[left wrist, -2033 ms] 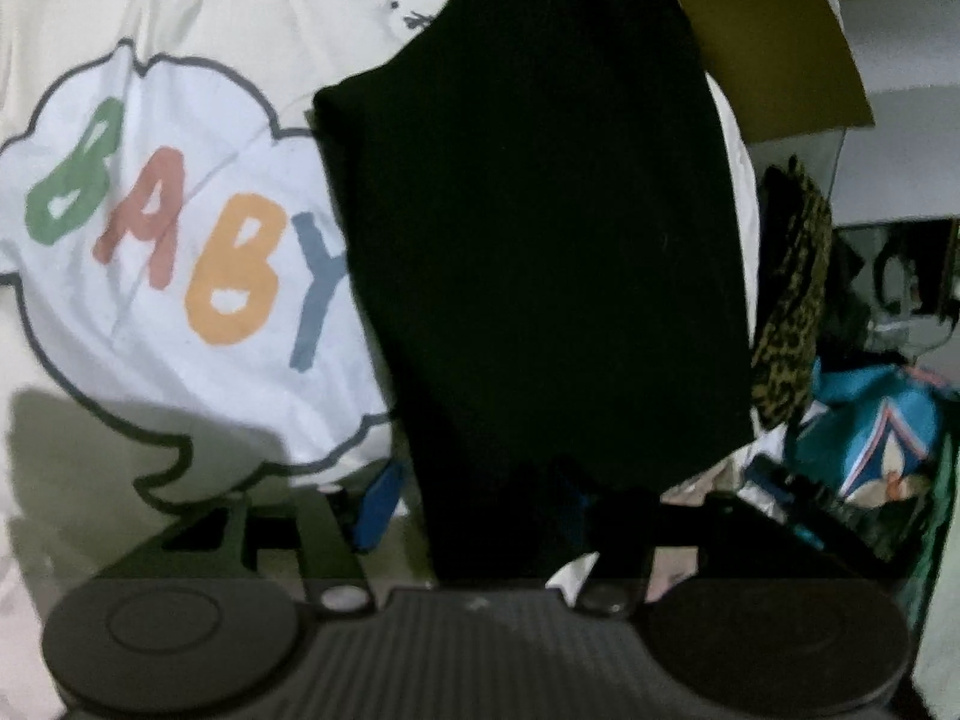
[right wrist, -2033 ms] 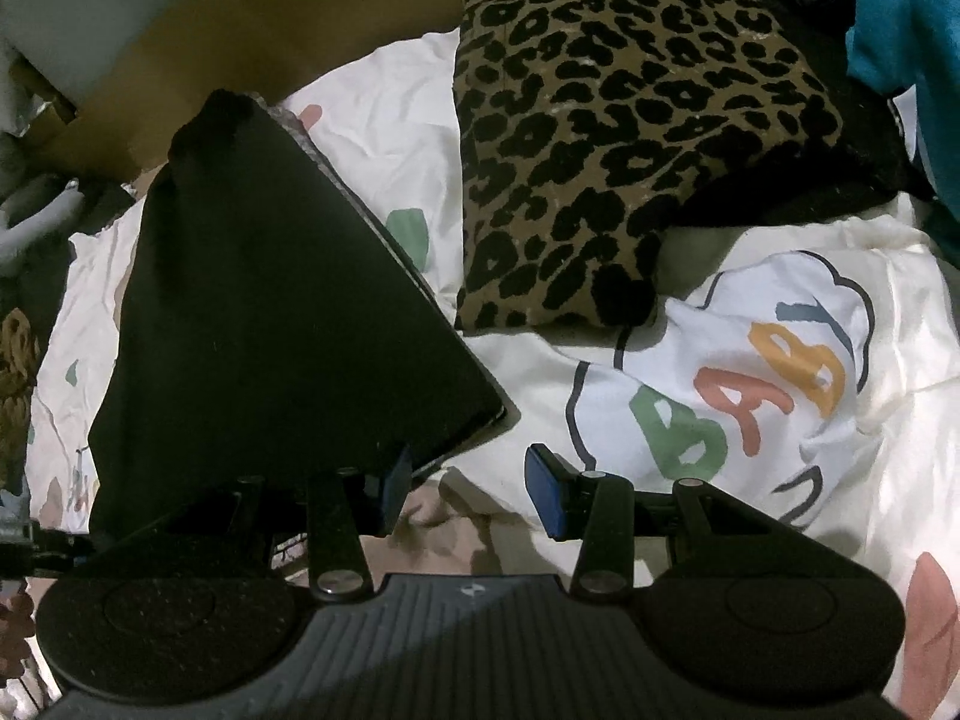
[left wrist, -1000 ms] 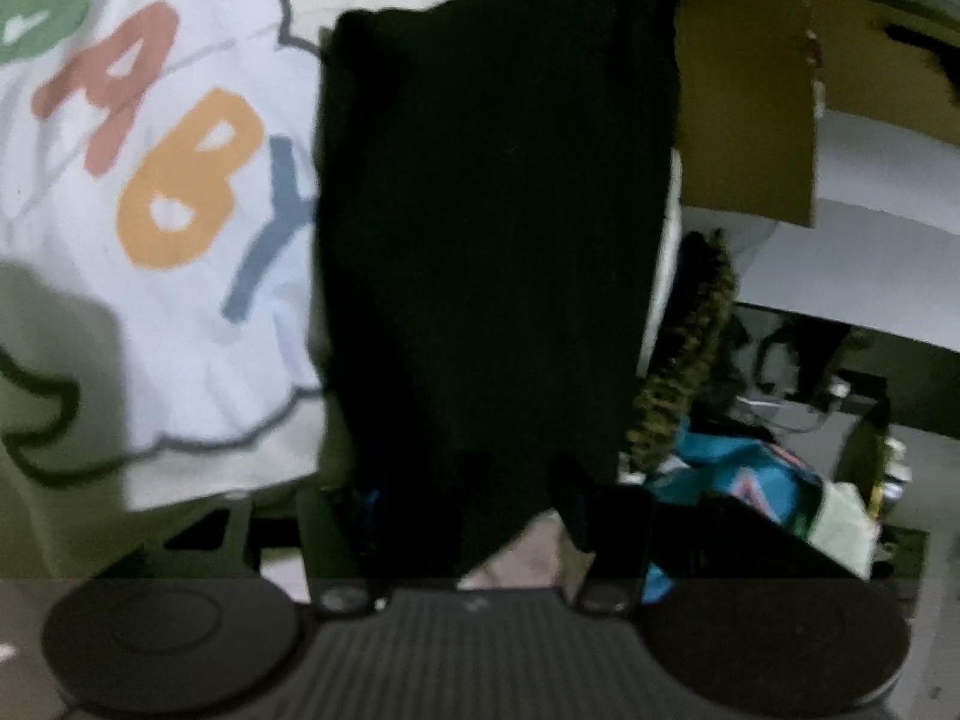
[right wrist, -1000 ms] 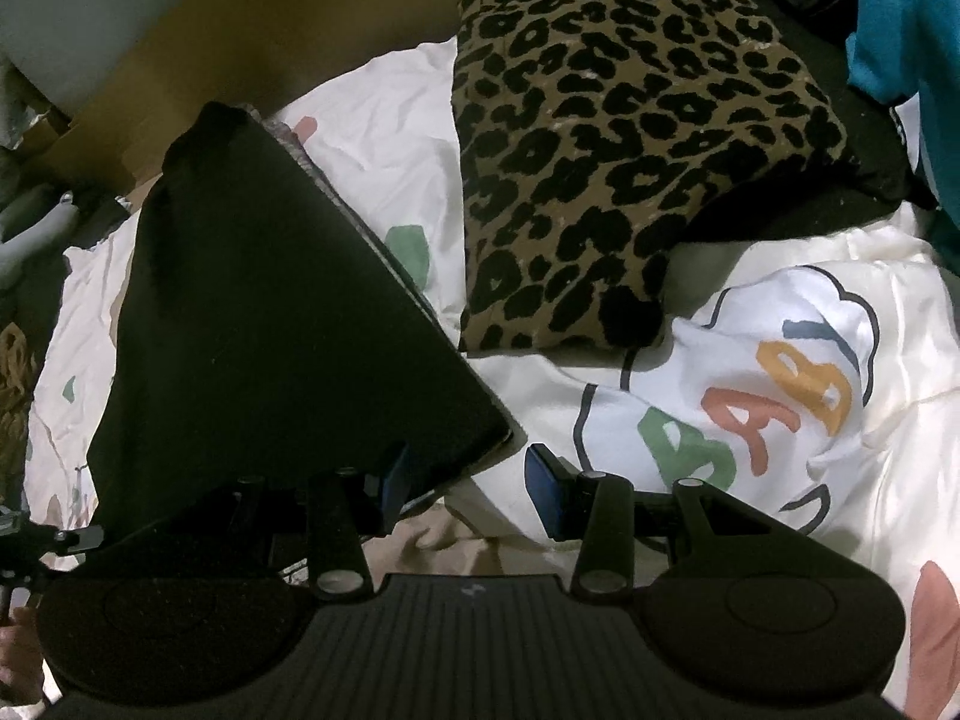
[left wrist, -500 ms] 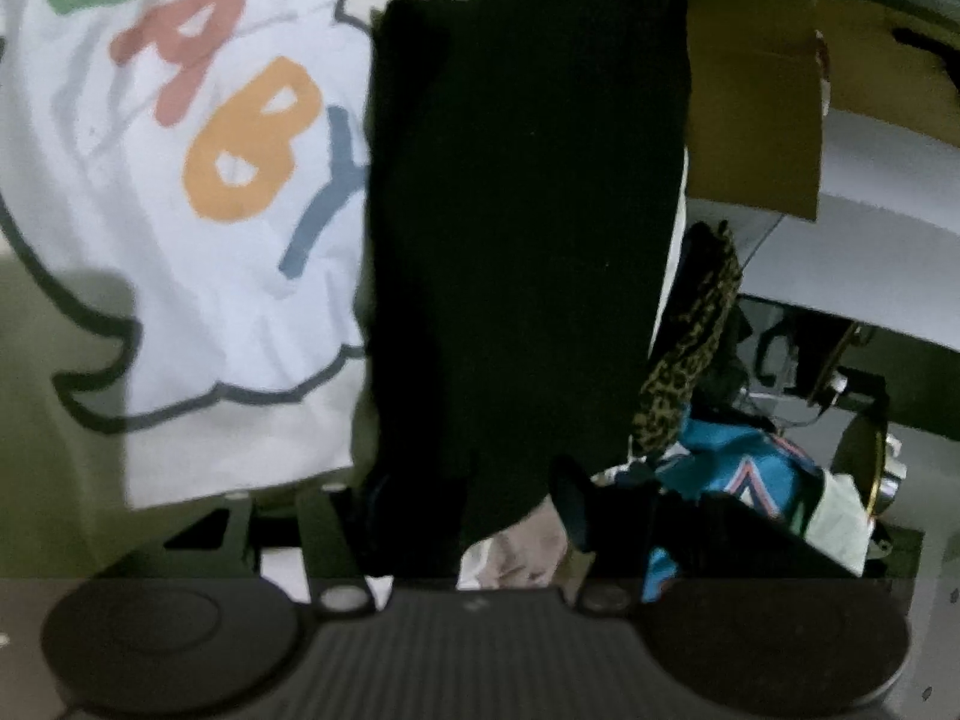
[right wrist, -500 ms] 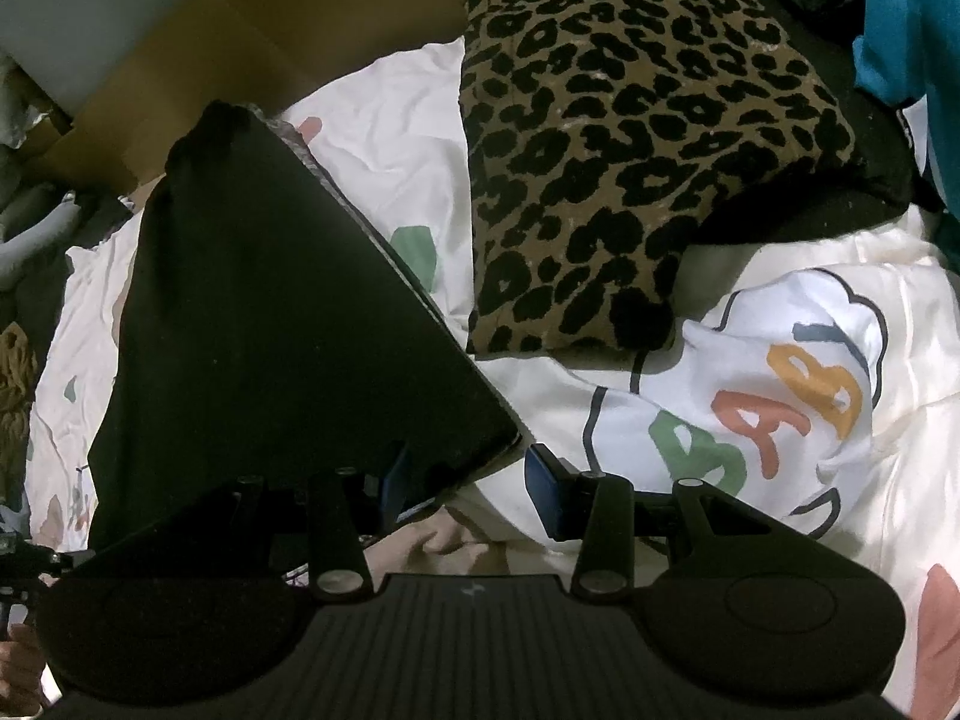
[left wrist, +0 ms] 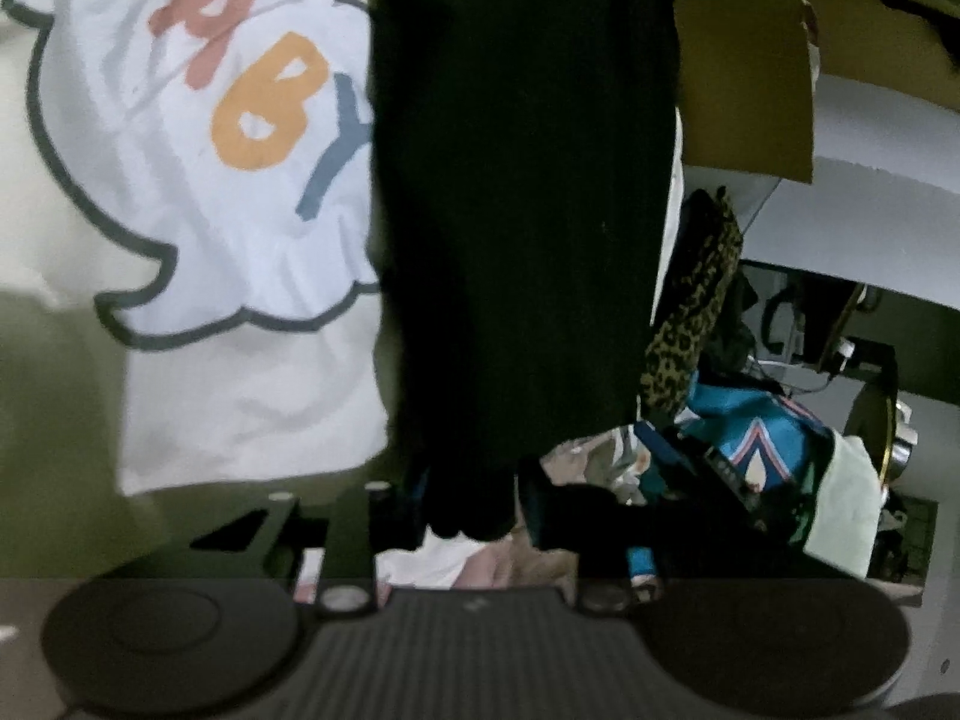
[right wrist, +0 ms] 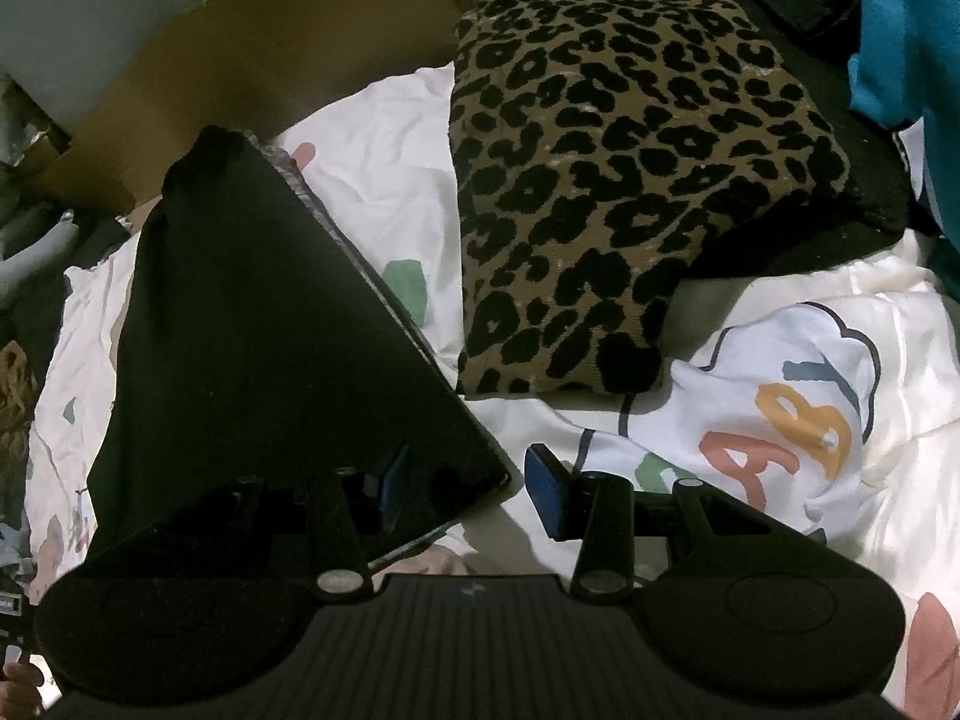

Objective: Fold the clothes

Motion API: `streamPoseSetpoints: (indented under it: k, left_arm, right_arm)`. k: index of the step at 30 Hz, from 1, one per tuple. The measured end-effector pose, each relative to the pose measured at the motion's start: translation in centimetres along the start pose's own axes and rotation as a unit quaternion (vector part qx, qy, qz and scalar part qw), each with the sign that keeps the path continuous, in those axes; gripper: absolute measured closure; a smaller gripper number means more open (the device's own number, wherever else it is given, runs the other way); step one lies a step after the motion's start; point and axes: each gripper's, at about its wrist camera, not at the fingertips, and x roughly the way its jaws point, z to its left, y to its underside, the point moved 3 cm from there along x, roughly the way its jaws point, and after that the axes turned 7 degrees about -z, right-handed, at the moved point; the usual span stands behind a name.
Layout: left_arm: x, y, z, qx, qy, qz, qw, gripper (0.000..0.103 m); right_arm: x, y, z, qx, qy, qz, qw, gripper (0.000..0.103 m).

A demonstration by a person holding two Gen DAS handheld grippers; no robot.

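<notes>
A black garment (left wrist: 522,210) lies flat on the white bedspread (left wrist: 198,396) and reaches away from my left gripper (left wrist: 471,507). Its near corner bunches between the two fingers, whose jaws are closing, and the cloth fills the gap from pad to pad. In the right wrist view the same black garment (right wrist: 270,330) spreads out at the left. One of its corners pokes into the gap of my right gripper (right wrist: 468,498), which stands open with its blue pads (right wrist: 543,498) clear of the cloth.
A folded leopard-print garment (right wrist: 600,180) lies just beyond the black one, with teal cloth (right wrist: 900,30) at the far right. Brown cardboard (right wrist: 270,48) lines the far side of the bed. The bedspread's BABY cloud print (right wrist: 780,420) is to the right. A hand (right wrist: 18,678) shows at bottom left.
The left gripper's fingers have come closer together around the black garment's near corner. The right gripper and the cloth by it have stayed as they were.
</notes>
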Motion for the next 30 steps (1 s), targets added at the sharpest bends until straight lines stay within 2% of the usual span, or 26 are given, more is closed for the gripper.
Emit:
streamPoseSetpoints:
  k: [2, 5, 7, 12, 17, 21, 26, 28, 30]
  left_arm:
    - [0.2, 0.0, 0.3, -0.003, -0.005, -0.003, 1.0000, 0.072]
    - [0.9, 0.1, 1.0, -0.007, -0.016, -0.004, 0.9998, 0.089]
    - [1.0, 0.3, 1.2, -0.005, -0.024, -0.007, 0.9997, 0.094]
    - [0.5, 0.6, 1.4, 0.027, -0.051, -0.012, 0.9982, 0.096]
    - [-0.1, 0.6, 0.8, 0.056, -0.071, -0.012, 0.9959, 0.096]
    - [-0.5, 0.3, 0.8, 0.063, -0.086, -0.007, 0.9942, 0.096]
    - [-0.4, 0.3, 0.6, 0.070, -0.101, -0.006, 0.9924, 0.096]
    - [-0.3, 0.3, 0.6, 0.072, -0.105, -0.006, 0.9918, 0.096]
    - [-0.4, 0.4, 0.5, 0.072, -0.105, -0.008, 0.9918, 0.096]
  right_arm:
    - [0.1, 0.0, -0.2, 0.001, 0.001, -0.001, 1.000, 0.053]
    - [0.2, -0.2, -0.5, 0.003, 0.004, -0.003, 1.000, 0.053]
    - [0.3, -0.4, -0.7, 0.002, 0.005, -0.003, 1.000, 0.053]
    - [0.8, -0.6, -0.6, -0.011, -0.010, 0.009, 1.000, 0.053]
    - [1.9, -0.3, 0.8, -0.051, -0.020, 0.029, 0.998, 0.053]
    - [3.0, -0.2, 1.7, -0.074, -0.019, 0.042, 0.996, 0.053]
    - [4.8, -0.4, 1.6, -0.069, -0.018, 0.061, 0.996, 0.054]
    - [5.3, -0.6, 1.8, -0.079, -0.013, 0.071, 0.994, 0.057]
    - [5.4, -0.6, 2.3, -0.092, -0.011, 0.077, 0.993, 0.070]
